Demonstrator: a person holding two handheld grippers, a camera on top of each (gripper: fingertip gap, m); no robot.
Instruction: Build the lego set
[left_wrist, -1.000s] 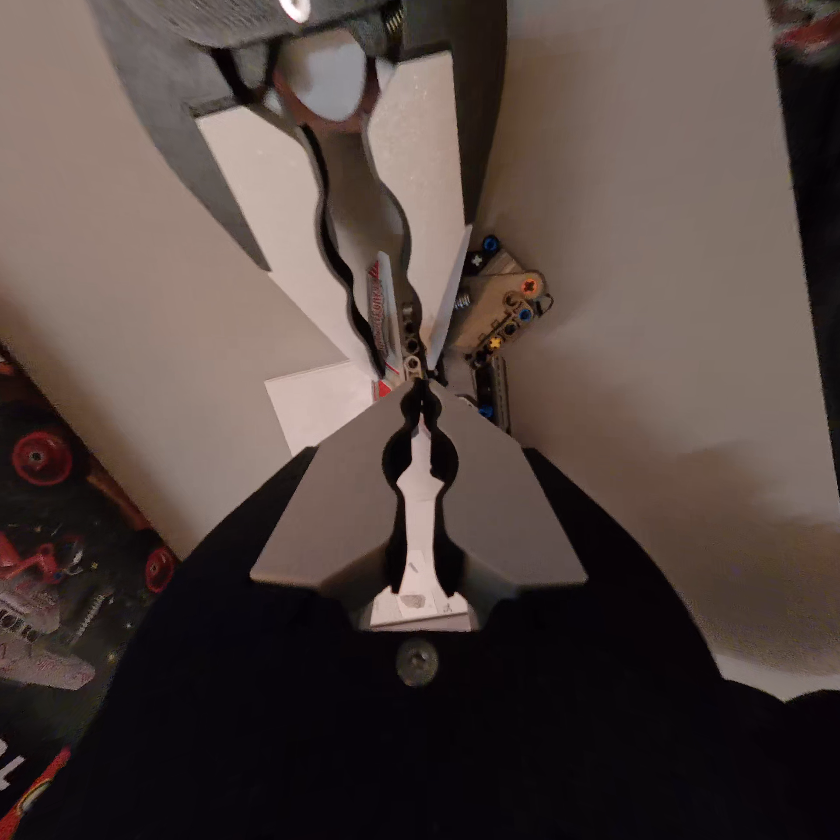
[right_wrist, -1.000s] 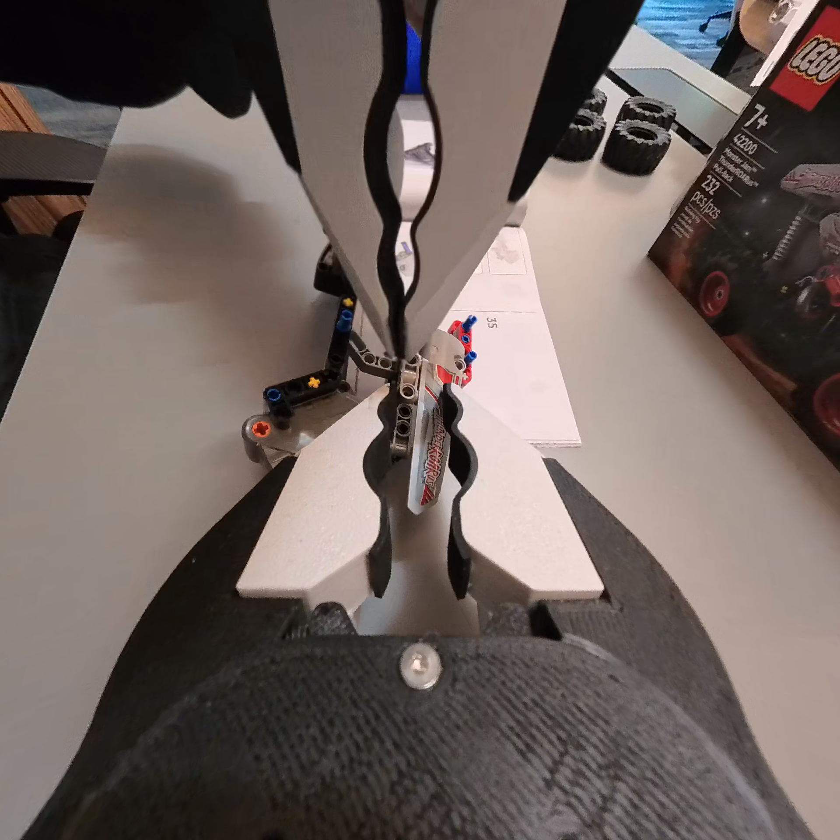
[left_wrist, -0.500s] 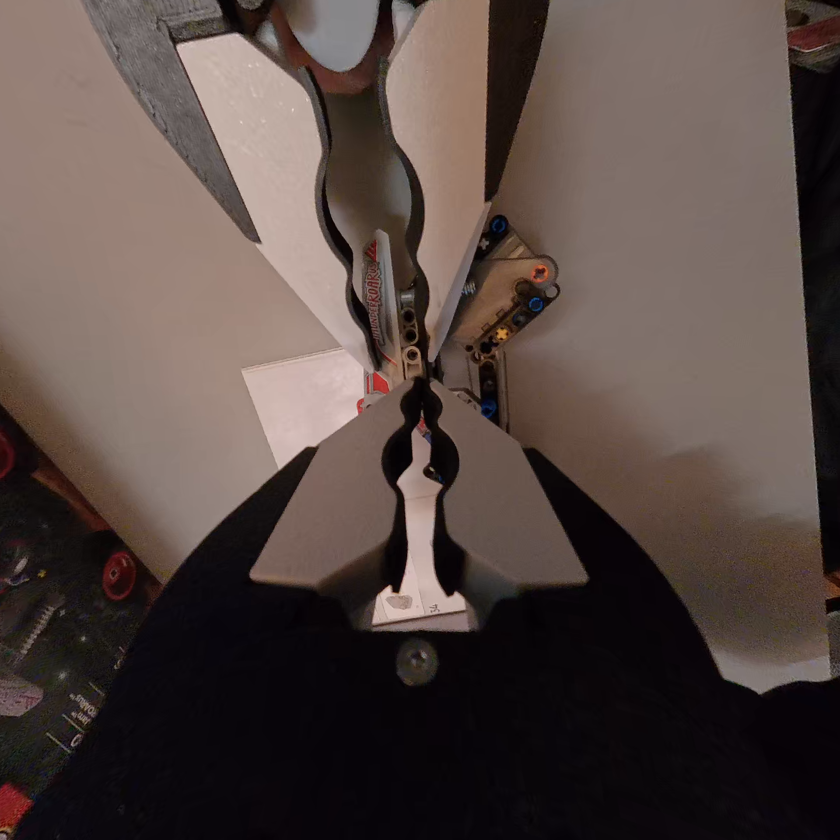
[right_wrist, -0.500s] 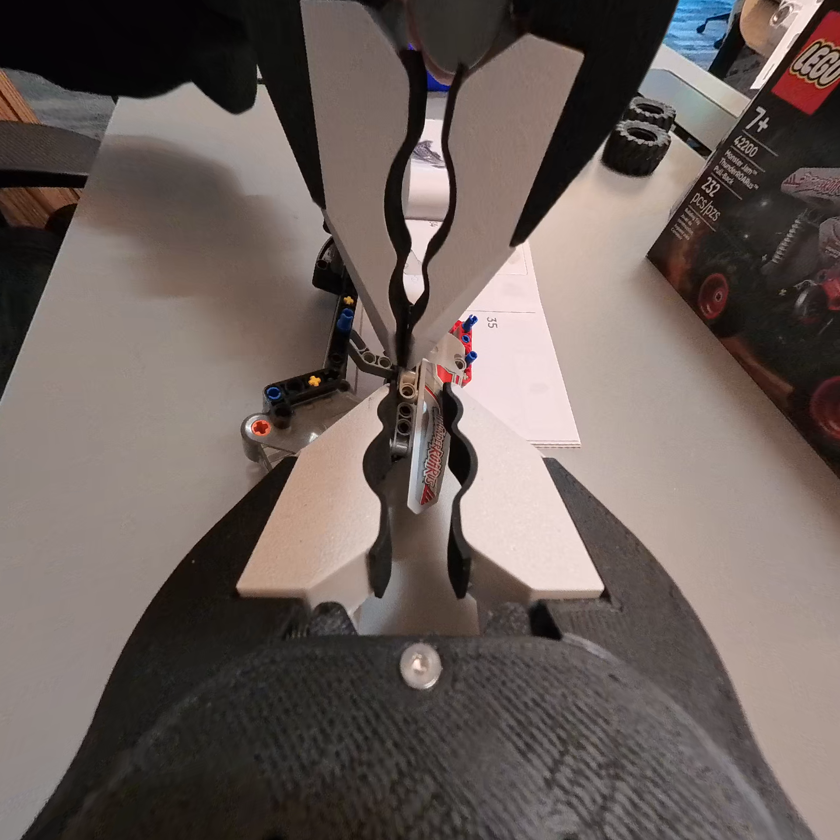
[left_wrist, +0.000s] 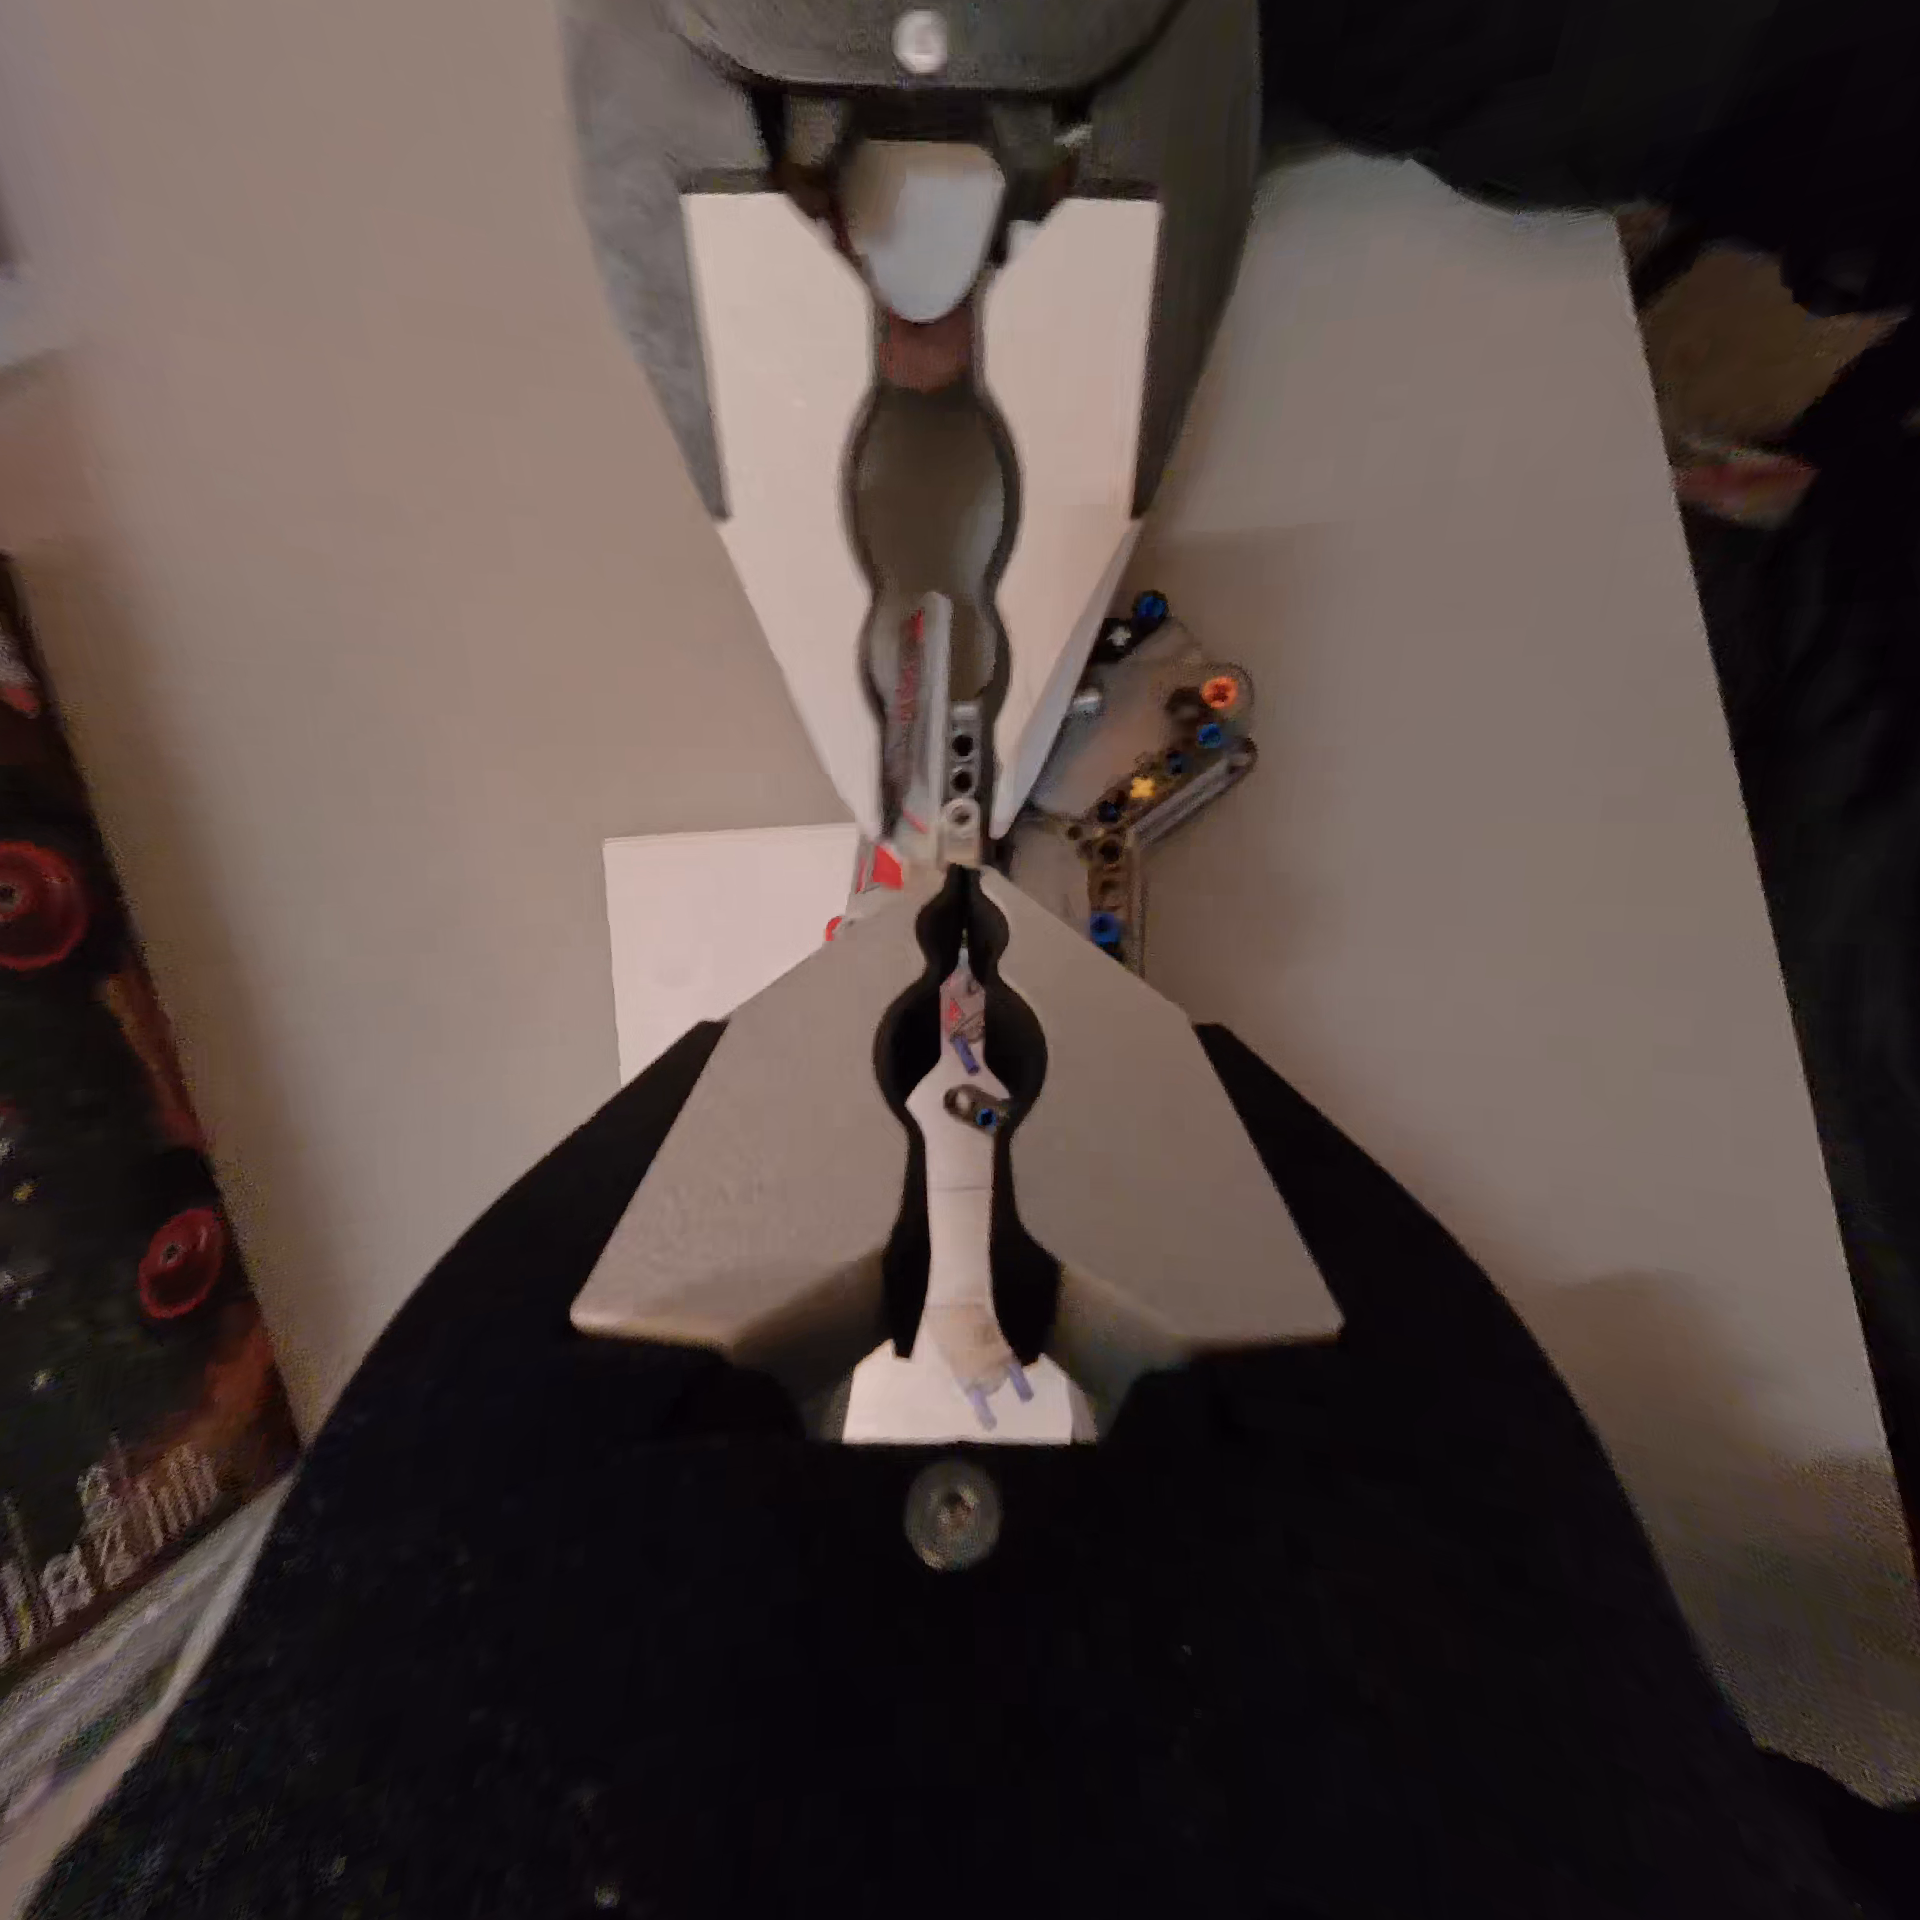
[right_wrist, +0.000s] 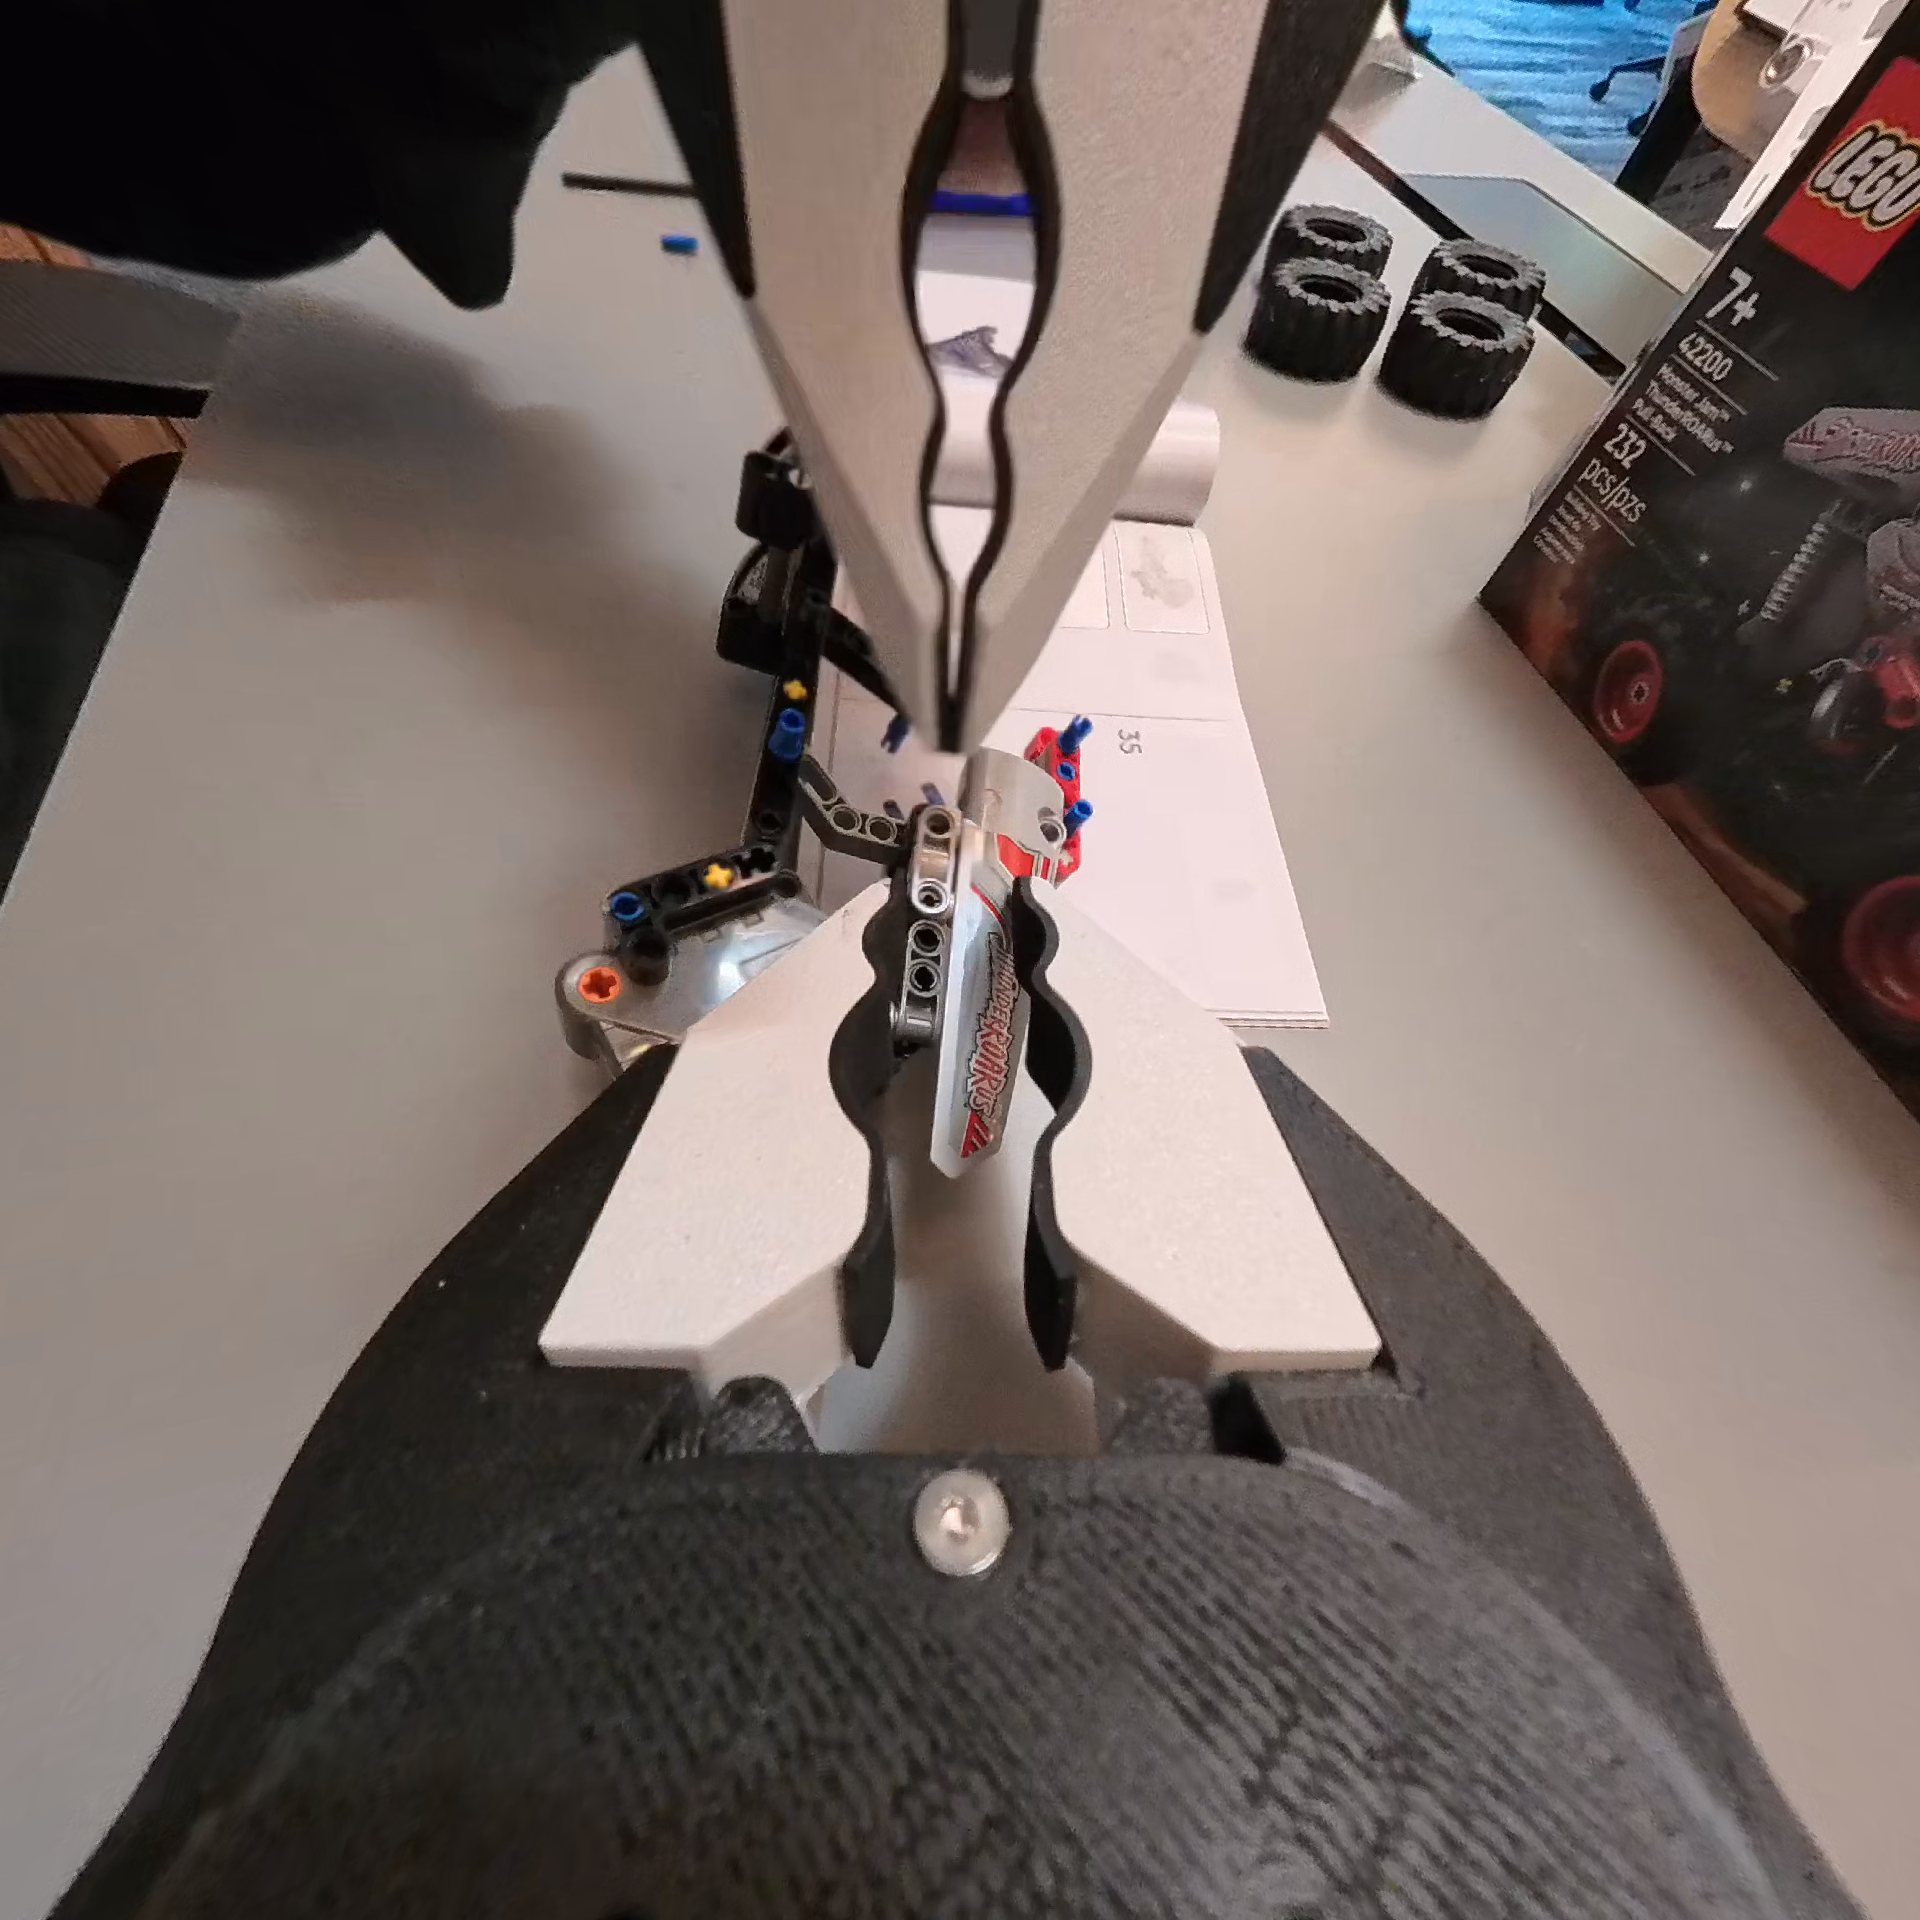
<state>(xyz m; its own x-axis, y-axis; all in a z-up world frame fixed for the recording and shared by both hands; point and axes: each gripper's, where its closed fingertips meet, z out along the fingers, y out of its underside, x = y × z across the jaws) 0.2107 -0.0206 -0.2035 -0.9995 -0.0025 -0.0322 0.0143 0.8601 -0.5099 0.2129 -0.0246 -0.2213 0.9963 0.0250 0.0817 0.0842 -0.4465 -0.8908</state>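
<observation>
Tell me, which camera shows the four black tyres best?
The right wrist view: the four black tyres sit clustered on the table at upper right, beside the set's box. The left wrist view doesn't show them at all.

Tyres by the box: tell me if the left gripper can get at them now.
Probably yes. The left gripper, shut with nothing visible in it, hangs over the booklet; the table between it and the tyres looks bare. It must open first.

Four black tyres (right_wrist: 1403, 317), one set box (right_wrist: 1766, 582), one instruction booklet (right_wrist: 1174, 831), two grippers.
</observation>
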